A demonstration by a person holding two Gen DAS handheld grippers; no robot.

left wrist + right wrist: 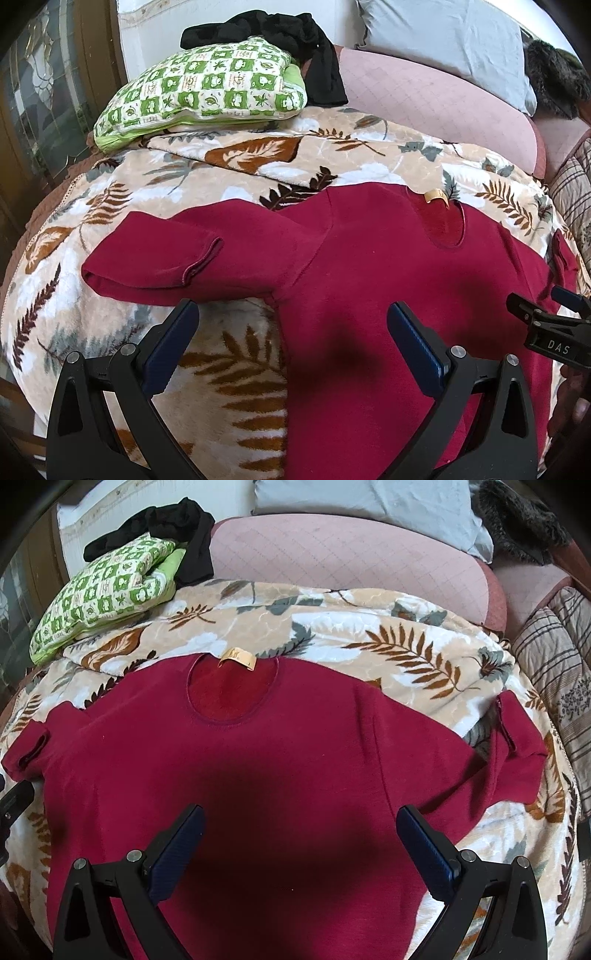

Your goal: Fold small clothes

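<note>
A dark red long-sleeved top (388, 273) lies flat, front up, on a leaf-patterned blanket (122, 332); it also shows in the right wrist view (236, 760). Its neck opening with a tan label (238, 658) points away from me. Both sleeves are folded back: the left sleeve (159, 258) and the right sleeve (513, 746). My left gripper (291, 310) is open and empty above the top's left side below the armpit. My right gripper (301, 814) is open and empty above the top's chest. The right gripper's tip also shows in the left wrist view (543, 314).
A green checked cushion (207, 88) with a black garment (317, 55) on it lies at the far left. A pink quilted cover (351, 561), a grey pillow (443, 40) and a dark furry item (517, 517) lie behind. A striped plaid blanket (557, 657) lies right.
</note>
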